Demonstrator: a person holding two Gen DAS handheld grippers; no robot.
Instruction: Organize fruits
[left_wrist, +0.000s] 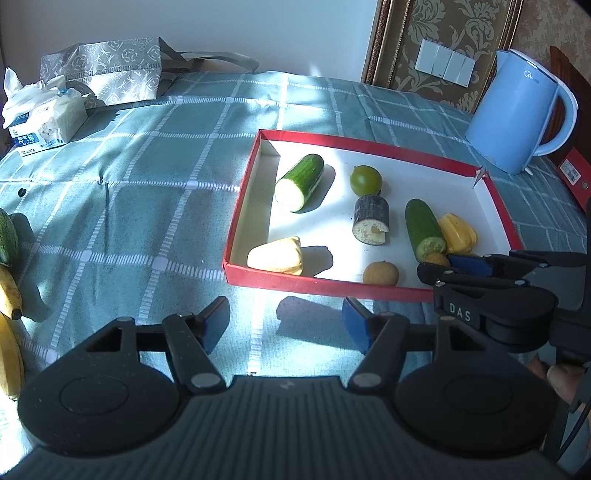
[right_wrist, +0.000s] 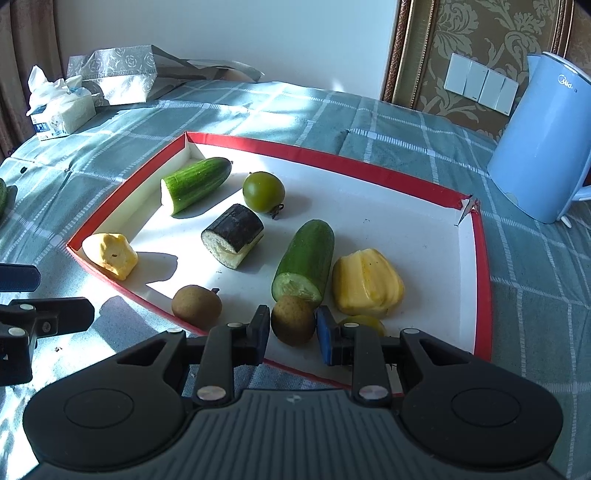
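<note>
Between the pads of the right gripper (right_wrist: 292, 328) sits a small brown fruit (right_wrist: 293, 320), clamped from both sides, low over the near edge of the red-rimmed tray (right_wrist: 482, 280). Just ahead of the gripper a cut cucumber piece (right_wrist: 304, 260) touches the fruit; ahead and to its right lies a yellow piece (right_wrist: 365, 282), to its left a second brown fruit (right_wrist: 197, 306). Left of the tray, the left gripper (left_wrist: 286, 321) hangs half-open and empty over the checked surface (left_wrist: 147, 206), bananas (left_wrist: 9, 295) at its far left.
</note>
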